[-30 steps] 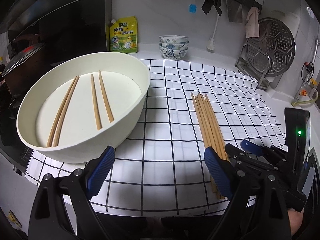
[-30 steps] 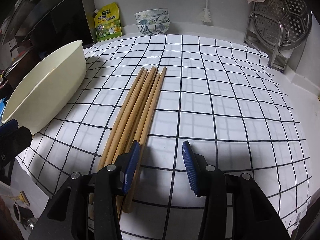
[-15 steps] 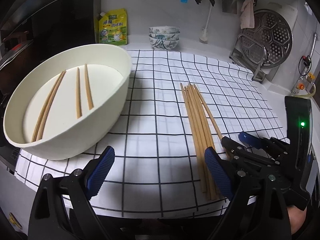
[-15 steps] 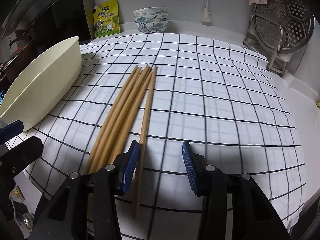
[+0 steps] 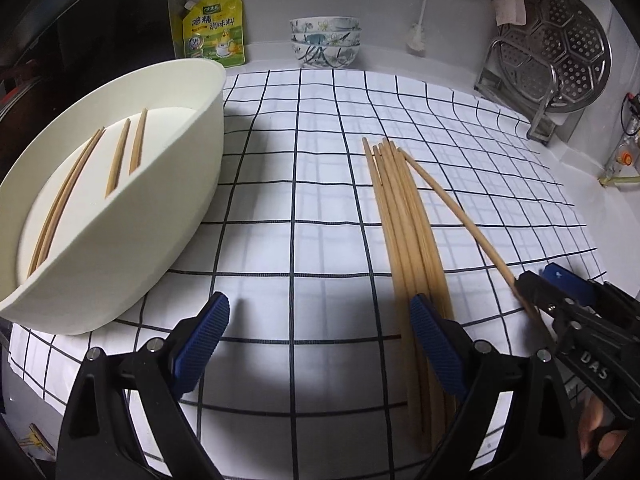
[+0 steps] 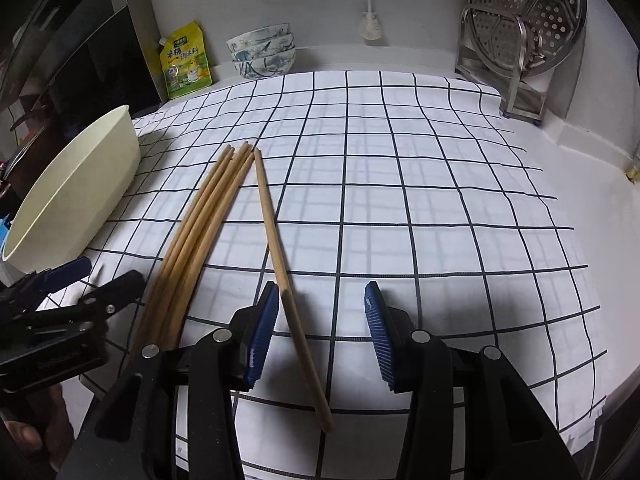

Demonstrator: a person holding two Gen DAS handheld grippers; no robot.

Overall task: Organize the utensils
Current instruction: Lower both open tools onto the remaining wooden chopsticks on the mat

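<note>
A bundle of wooden chopsticks (image 5: 404,236) lies on the checked cloth (image 5: 304,200); it also shows in the right wrist view (image 6: 196,236). One single chopstick (image 6: 280,256) is fanned out to the right of the bundle, also seen in the left wrist view (image 5: 456,208). My right gripper (image 6: 318,336) is open, its jaws either side of this chopstick's near part, the left pad close to it. My left gripper (image 5: 320,340) is open and empty, low over the cloth between the bundle and the cream bowl (image 5: 192,184), which holds several chopsticks (image 5: 120,156).
Stacked patterned bowls (image 5: 325,42) and a yellow seasoning pouch (image 5: 212,28) stand at the back wall. A metal steamer rack (image 5: 556,52) stands back right. A dark appliance (image 5: 80,40) is behind the cream bowl. The counter edge runs close under both grippers.
One chopstick has swung out to the right, away from the bundle, and now lies between the right gripper's jaws. Both views shifted right; the bowl slid left in them.
</note>
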